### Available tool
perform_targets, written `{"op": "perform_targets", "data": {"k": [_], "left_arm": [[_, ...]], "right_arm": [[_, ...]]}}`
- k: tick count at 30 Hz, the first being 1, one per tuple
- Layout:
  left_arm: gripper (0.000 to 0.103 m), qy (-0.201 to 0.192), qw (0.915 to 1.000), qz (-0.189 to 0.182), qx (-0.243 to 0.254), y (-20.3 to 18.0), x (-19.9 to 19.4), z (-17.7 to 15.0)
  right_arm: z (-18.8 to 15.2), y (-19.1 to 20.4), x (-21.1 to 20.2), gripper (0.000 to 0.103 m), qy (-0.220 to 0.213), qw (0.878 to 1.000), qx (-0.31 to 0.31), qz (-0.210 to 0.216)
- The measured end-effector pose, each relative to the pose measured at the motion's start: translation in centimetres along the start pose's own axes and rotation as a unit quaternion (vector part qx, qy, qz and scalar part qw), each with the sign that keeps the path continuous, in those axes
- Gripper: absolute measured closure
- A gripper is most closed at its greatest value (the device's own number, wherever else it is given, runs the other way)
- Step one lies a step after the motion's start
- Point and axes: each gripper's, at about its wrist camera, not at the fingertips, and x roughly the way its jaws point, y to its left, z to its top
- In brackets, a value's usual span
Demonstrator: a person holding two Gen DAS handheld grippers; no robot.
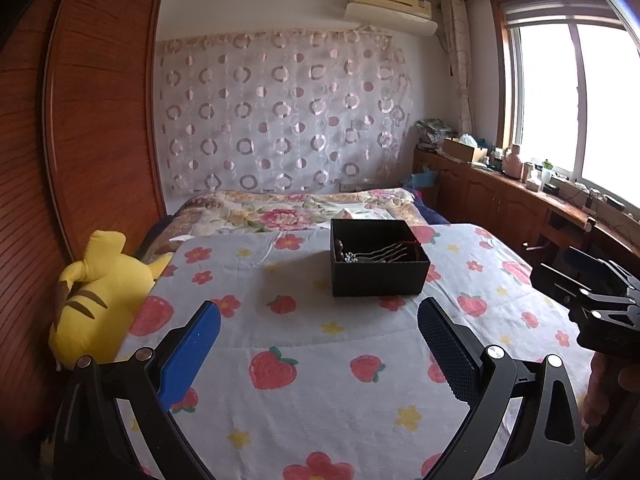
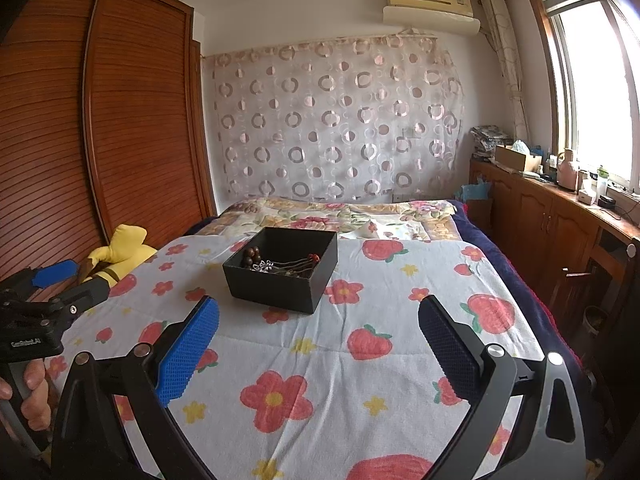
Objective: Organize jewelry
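Right wrist view: open-topped black cardboard box (image 2: 280,276) sits mid-bed on the strawberry-print quilt (image 2: 320,380), holding a brown bead bracelet (image 2: 252,258) and hairpins (image 2: 296,266). Left gripper (image 1: 319,344) and right gripper (image 2: 319,340) hover spread apart, empty, apparently clear of finished work.

Across the lower centre of both views the strawberry-print bedspread (image 1: 320,360) lies bare, giving open room up to the black box (image 1: 378,258) at mid-frame. The box is open-topped, with free air above it. At the left edge a yellow plush toy (image 1: 96,300) and the wooden wardrobe (image 1: 100,120) close off that side; the cabinet (image 2: 560,224) bounds the right.
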Motion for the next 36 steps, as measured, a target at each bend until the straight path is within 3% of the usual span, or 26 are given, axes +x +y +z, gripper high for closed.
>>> {"op": "perform_targets", "data": {"k": [36], "left_arm": [[0.008,-0.011,0.9999,-0.001,0.003,-0.19,-0.42,0.06]], "right_arm": [[-0.13,-0.14,-0.01,0.002,-0.001,1.000,0.002,0.001]]}}
